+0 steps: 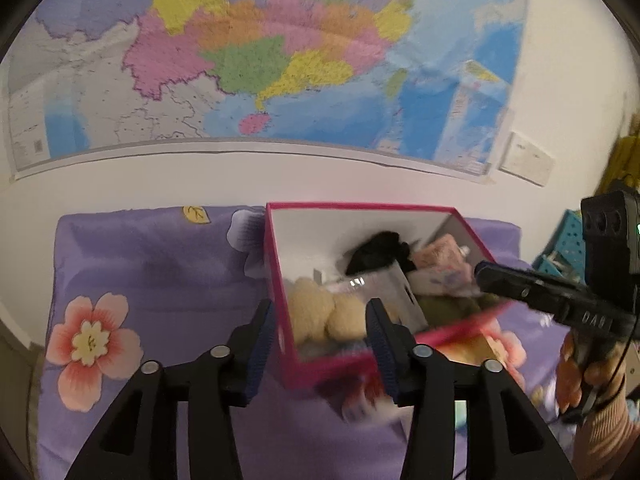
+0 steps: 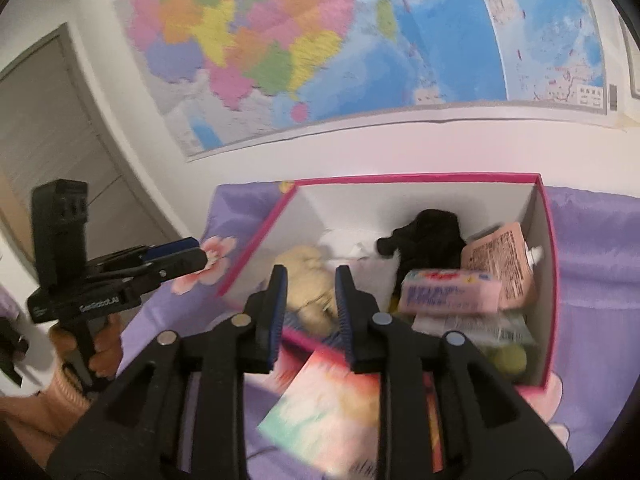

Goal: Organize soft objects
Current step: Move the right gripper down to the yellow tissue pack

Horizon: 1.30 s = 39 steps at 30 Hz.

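A pink-rimmed cardboard box (image 1: 360,207) (image 2: 420,178) sits open on a purple floral cloth (image 1: 160,260). Inside lie a cream plush toy (image 1: 308,308) (image 2: 304,264), a black cloth (image 1: 380,252) (image 2: 428,236), a pink packet (image 2: 452,292) and a pink tube (image 2: 500,264). My left gripper (image 1: 320,320) hovers open at the box's near left corner, with nothing between its fingers. My right gripper (image 2: 311,284) is open just before the near wall, in line with the plush toy, and holds nothing. Each gripper shows side-on in the other's view.
A colourful flat card or booklet (image 2: 332,404) lies on the cloth in front of the box. A yellow-green ball (image 2: 508,360) sits in the box's near right corner. A large map (image 1: 260,52) hangs on the white wall behind. Turquoise crates (image 1: 568,248) stand at the right.
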{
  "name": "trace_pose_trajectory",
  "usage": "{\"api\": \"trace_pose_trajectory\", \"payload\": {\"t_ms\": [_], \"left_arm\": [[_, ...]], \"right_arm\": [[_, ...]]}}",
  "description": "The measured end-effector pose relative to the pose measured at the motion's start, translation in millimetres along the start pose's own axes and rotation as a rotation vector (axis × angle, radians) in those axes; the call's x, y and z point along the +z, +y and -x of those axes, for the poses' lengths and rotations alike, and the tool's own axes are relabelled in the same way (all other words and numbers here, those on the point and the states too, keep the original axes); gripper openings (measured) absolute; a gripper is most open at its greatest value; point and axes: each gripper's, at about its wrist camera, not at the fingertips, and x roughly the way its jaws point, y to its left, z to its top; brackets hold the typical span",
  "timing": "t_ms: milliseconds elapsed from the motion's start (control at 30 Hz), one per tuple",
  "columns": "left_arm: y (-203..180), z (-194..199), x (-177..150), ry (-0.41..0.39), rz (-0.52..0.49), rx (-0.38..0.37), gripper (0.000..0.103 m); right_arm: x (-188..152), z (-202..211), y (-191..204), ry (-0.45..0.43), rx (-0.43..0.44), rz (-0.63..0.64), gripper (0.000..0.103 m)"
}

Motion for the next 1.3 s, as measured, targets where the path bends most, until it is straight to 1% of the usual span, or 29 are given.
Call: {"api": "trace_pose_trajectory", "payload": {"t_ms": [100, 167, 267, 300, 367, 433, 567, 767, 933, 1033, 1167, 1267, 1300], "left_arm": [[-4, 21, -26, 0.012, -0.029, -0.015, 0.05], [-3, 31, -46, 0.039, -0.023, -0.03, 0.051], [0, 37, -81, 0.1, 0.005, -0.039, 0.051], [0, 39, -89, 0.108, 0.014, -0.043, 0.051], [2, 44, -112, 0.141, 0.044, -0.054, 0.051], [4, 51, -131, 0.158, 0.068, -0.057, 0.051], [5, 67, -159, 0.18, 0.113, -0.085, 0.051], [9, 84, -187, 0.22, 0.141, -0.098, 0.051], [15, 96, -219, 0.271, 0.215, -0.183, 0.051], [10, 98, -232, 0.31, 0.212, -0.193, 0.051], [-1, 95, -238, 0.319, 0.197, -0.222, 0.05], [-11, 83, -232, 0.307, 0.206, -0.26, 0.049], [-14, 77, -230, 0.305, 0.202, -0.262, 0.047]], "right_arm": [[-16, 21, 14, 0.01, 0.06, 0.032, 0.034], [-27, 29, 22, 0.029, 0.091, 0.051, 0.034], [-47, 39, 33, 0.062, 0.133, 0.066, 0.034], [-55, 41, 37, 0.08, 0.156, 0.069, 0.035], [-66, 42, 42, 0.106, 0.175, 0.075, 0.035], [-80, 41, 48, 0.144, 0.198, 0.084, 0.035], [-101, 35, 59, 0.207, 0.233, 0.099, 0.035], [-128, 28, 64, 0.274, 0.266, 0.079, 0.035], [-141, 28, 65, 0.303, 0.276, 0.066, 0.035], [-145, 30, 67, 0.308, 0.278, 0.066, 0.036], [-148, 26, 68, 0.313, 0.278, 0.066, 0.039], [-150, 27, 66, 0.307, 0.274, 0.056, 0.039], [-150, 28, 64, 0.302, 0.27, 0.051, 0.039]]}}
